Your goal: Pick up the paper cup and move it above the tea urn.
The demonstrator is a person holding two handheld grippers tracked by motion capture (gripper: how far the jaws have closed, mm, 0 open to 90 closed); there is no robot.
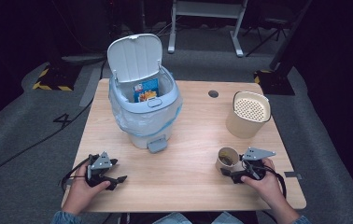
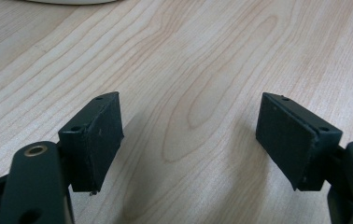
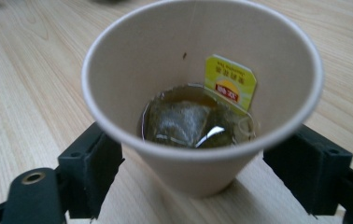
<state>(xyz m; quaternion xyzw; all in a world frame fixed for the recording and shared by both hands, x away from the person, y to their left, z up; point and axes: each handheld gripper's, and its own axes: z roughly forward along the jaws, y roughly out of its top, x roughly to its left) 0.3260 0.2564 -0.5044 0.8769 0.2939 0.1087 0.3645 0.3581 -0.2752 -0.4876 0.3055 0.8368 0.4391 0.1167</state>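
Counting, we see one cup (image 3: 198,93) with one teabag (image 3: 184,123) between our right gripper's (image 3: 198,182) open jaws; left gripper (image 2: 188,140) open, empty.

The left claw (image 2: 188,135) hovered with its two black jaws spread wide apart and nothing between them above the pale wood-grain surface (image 2: 198,60), while the curved white edge of an object (image 2: 67,1) showed at the top.
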